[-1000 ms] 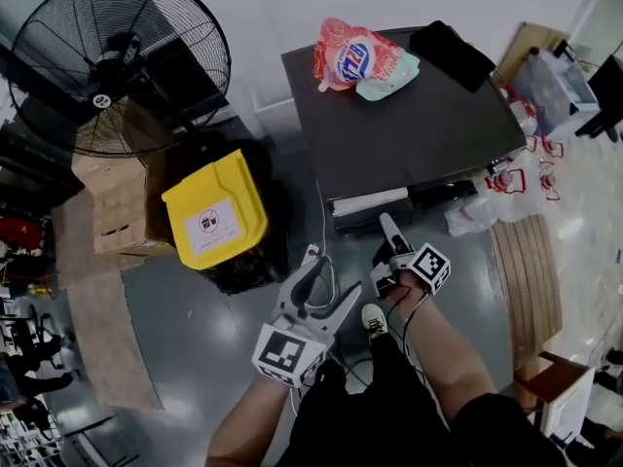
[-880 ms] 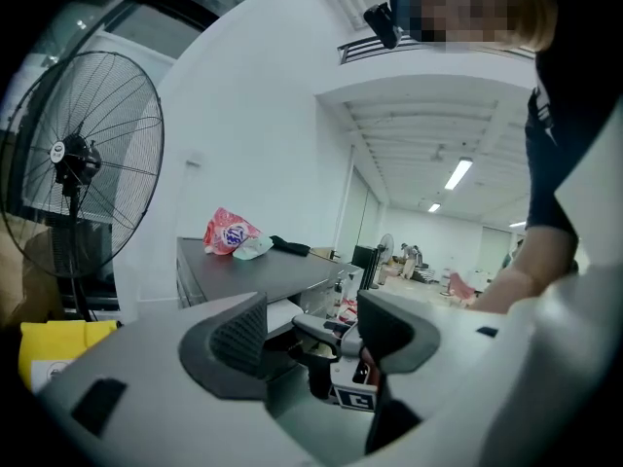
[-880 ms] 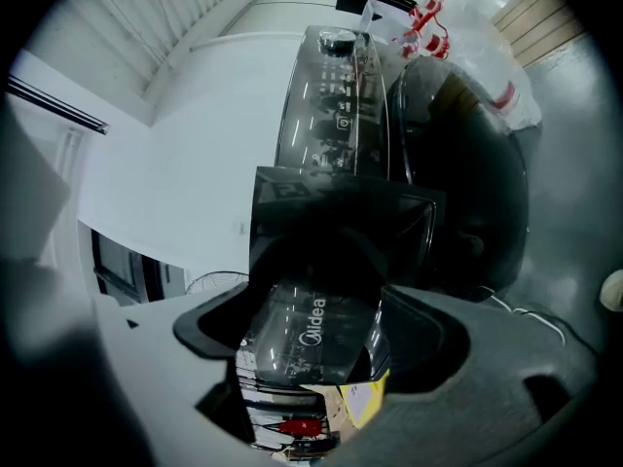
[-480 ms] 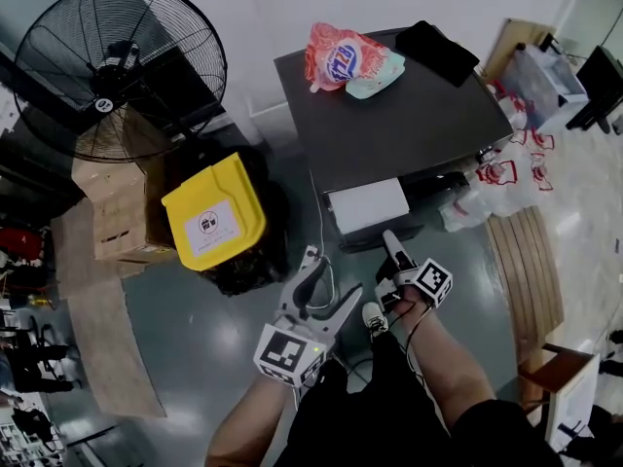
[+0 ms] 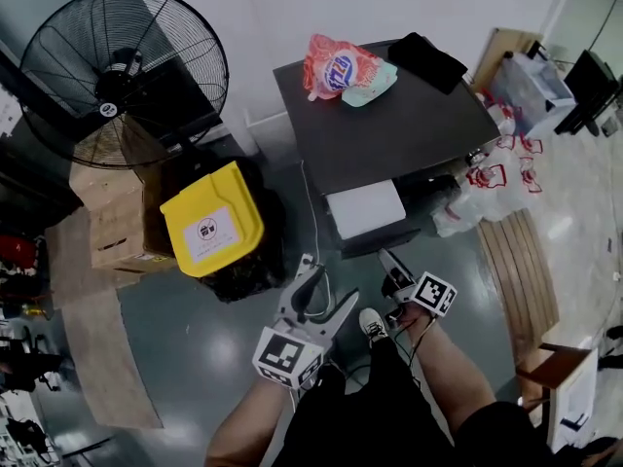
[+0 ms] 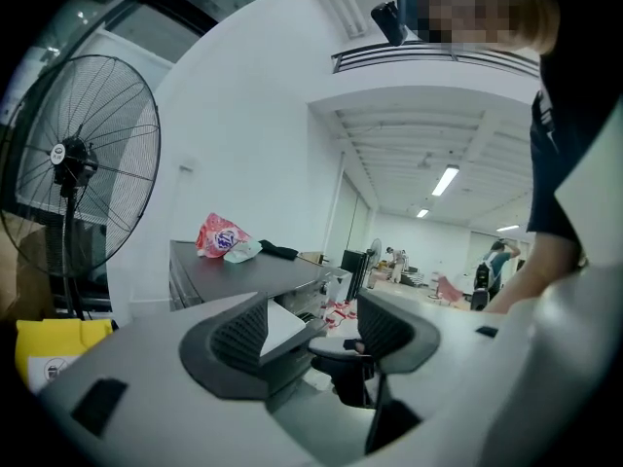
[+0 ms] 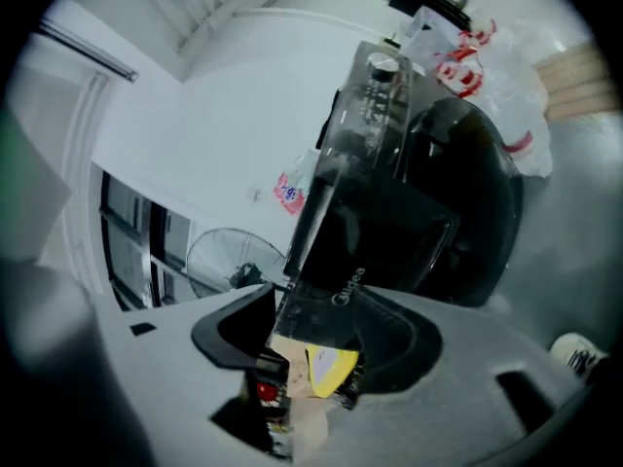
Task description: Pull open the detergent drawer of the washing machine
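Note:
The washing machine (image 5: 399,129) has a dark grey top and stands ahead of me. Its detergent drawer (image 5: 365,207) sticks out at the front left, white inside, with a dark front panel (image 7: 336,285). My right gripper (image 5: 387,261) is at that panel's lower edge. In the right gripper view the panel's corner reaches in between the jaws of the right gripper (image 7: 316,334). They are closing around it, and I cannot tell whether the pads press. My left gripper (image 5: 329,282) hangs to the left, short of the machine. The left gripper (image 6: 311,334) is open with nothing between its jaws.
A yellow-lidded bin (image 5: 209,219) and cardboard boxes (image 5: 117,222) stand left of the machine, with a large black fan (image 5: 122,76) behind. A detergent bag (image 5: 341,66) and black cloth (image 5: 428,54) lie on top. Plastic bags (image 5: 477,193) and wooden slats (image 5: 521,270) are on the right.
The drawer has slid well out of the machine's front. My right gripper has drawn back toward me with it. The left gripper has shifted slightly.

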A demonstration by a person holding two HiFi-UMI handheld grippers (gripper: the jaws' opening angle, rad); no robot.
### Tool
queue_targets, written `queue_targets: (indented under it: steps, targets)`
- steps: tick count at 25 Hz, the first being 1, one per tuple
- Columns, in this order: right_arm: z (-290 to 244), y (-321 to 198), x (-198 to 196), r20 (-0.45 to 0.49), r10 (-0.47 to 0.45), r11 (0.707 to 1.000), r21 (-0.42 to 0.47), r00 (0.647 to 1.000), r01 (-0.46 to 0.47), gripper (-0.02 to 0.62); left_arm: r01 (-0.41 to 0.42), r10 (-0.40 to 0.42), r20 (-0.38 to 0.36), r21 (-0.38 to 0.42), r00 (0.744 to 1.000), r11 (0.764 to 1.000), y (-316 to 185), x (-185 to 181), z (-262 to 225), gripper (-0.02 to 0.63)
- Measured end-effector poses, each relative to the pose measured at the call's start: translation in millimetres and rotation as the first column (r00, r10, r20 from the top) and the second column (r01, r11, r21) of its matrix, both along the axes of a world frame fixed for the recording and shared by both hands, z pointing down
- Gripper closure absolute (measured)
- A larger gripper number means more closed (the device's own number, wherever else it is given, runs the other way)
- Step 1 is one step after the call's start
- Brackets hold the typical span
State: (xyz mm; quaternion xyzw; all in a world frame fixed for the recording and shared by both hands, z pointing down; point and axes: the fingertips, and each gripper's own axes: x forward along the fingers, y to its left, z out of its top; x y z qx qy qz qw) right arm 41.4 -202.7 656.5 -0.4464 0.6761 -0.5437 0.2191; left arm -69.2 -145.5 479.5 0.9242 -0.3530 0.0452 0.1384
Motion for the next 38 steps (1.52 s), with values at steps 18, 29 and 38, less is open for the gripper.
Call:
queue_targets:
  steps: [18,29,38]
  targets:
    - [-209.0,98.8,-50.6,-0.892,0.256,0.827,0.402,0.373,0.393,0.598,-0.116,0.11,0.065,0.098,0.992,0.988,58.9,-34.1,-20.7,0.595]
    - [-295.6,181.1,-27.3,-0.855,0.504,0.598,0.448,0.123,0.664,0.597,-0.001,-0.02,0.105,0.198,0.994,0.98,108.6,1.4,-66.9,0.597]
    - [-282.1,236.1,47.1,-0.855,0.284,0.605,0.511,0.433,0.611,0.594,0.187,-0.209,0.098,0.195,0.973,0.963,186.5,70.2,-67.6,0.597]
